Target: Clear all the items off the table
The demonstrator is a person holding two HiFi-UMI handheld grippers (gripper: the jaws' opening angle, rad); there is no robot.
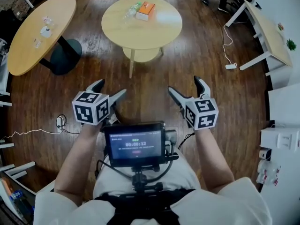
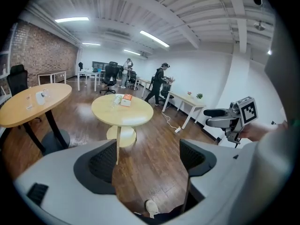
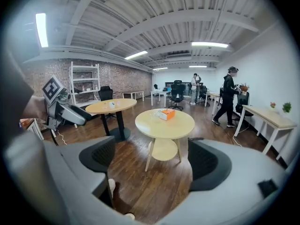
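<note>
While tissue box tops round table | oval table left | desk right

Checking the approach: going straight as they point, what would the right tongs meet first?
Probably the wood floor short of the round table; nothing else lies ahead of the right tongs, though depth is unclear.

Timer "00:00:12" on the chest-mounted screen
</note>
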